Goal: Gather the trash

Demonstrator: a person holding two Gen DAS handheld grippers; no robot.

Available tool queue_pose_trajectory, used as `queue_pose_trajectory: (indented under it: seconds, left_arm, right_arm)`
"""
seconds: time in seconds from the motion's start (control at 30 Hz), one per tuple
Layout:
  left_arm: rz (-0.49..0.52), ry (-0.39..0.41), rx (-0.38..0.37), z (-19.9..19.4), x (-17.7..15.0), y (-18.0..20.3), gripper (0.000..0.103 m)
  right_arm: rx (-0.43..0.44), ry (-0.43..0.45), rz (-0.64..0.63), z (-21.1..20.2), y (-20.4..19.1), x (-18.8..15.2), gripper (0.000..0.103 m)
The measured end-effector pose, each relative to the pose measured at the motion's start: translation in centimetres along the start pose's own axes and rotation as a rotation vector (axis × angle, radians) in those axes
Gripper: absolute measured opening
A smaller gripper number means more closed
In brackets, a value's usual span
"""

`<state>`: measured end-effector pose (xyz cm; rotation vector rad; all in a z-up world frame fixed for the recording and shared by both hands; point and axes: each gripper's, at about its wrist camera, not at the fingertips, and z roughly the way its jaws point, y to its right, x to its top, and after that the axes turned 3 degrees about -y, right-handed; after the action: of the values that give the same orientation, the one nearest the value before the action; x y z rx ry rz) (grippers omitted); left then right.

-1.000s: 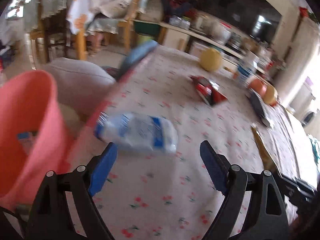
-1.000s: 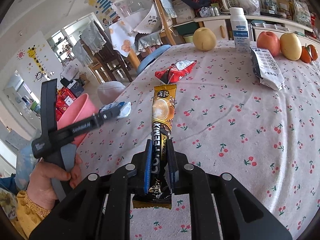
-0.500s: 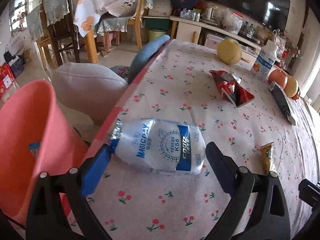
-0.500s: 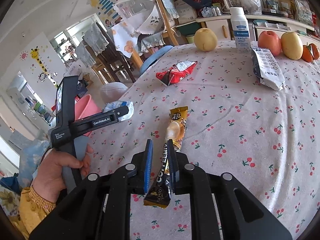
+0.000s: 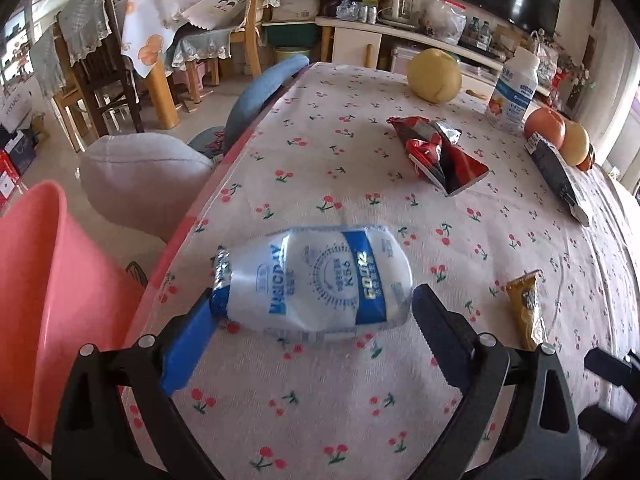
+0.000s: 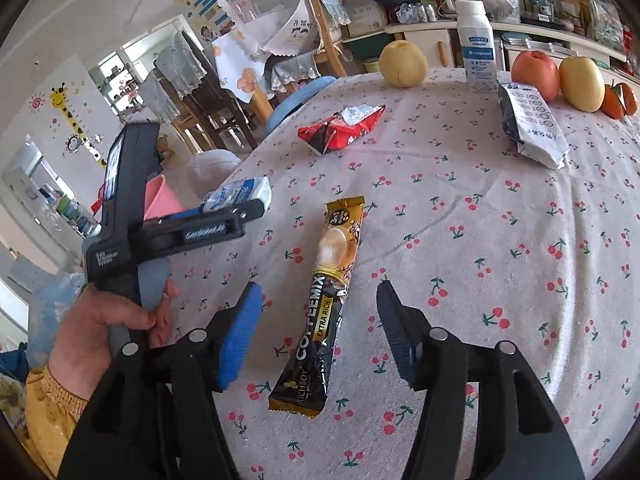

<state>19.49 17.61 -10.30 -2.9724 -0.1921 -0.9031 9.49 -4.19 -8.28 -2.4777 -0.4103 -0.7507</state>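
So the left gripper (image 5: 310, 334) is spread wide with the crumpled white-and-blue plastic pouch (image 5: 316, 282) lying between its fingers near the table's left edge, pads not squeezing it, right beside the pink plastic bin (image 5: 44, 292). The right gripper (image 6: 318, 334) has just been opening, and the gold-and-black coffee-mix sachet (image 6: 326, 292) lies loose on the cherry-print tablecloth (image 6: 500, 240) between its parted fingers.

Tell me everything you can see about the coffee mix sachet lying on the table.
The coffee sachet is a long, narrow stick pack of glossy film, gold at the far end with a cup picture, dark brown nearer the camera, lettered COFFEEMIX EXTRA RICH. It looks slightly creased and lies flat on the cherry-print tablecloth, lengthwise between the open fingers of the right gripper, whose jaws have just been opening. Neither pad touches it.
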Motion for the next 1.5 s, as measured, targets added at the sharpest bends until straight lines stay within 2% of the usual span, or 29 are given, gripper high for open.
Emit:
queue_pose_trajectory:
  seconds: [0.17,0.37,0.53,0.6,0.83,0.97,1.13,1.2,1.5]
  left_arm:
    - [0.036,-0.017,0.032,1.0,0.7,1.2,0.096]
    - [0.011,-0.017,0.029,1.3,1.1,1.0,0.093]
    - [0.002,-0.01,-0.006,0.9,0.9,0.9,0.093]
    - [-0.004,-0.006,-0.017,0.6,0.8,0.7,0.093]
    - [-0.028,0.048,-0.057,-1.6,0.5,-0.2,0.093]
    - [-0.038,0.091,-0.063,-3.3,0.5,-0.9,0.093]
    - [-0.064,0.161,-0.067,-6.0,0.7,-2.4,0.093]
    - [-0.072,0.181,-0.061,-6.7,0.8,-3.2,0.093]
    - [-0.171,0.245,-0.042,-9.4,0.9,-8.2,0.093]
  right_arm:
    - [-0.017,-0.02,-0.035,0.9,-0.8,-0.2,0.066]
    - [-0.047,-0.046,-0.088,2.2,-1.7,-0.3,0.066]
    - [-0.077,-0.049,-0.103,3.1,-1.8,-0.3,0.065]
    - [-0.096,-0.047,-0.112,3.3,-1.9,-0.1,0.061]
    - [-0.189,-0.035,-0.157,3.9,-2.0,0.1,0.028]
    - [-0.194,-0.023,-0.154,3.9,-1.7,0.1,0.023]
    - [-0.189,0.001,-0.141,3.5,-1.8,0.1,0.021]
    - [-0.176,0.013,-0.135,3.1,-2.2,0.1,0.016]
    - [-0.109,0.075,-0.138,1.4,-6.0,1.8,0.015]
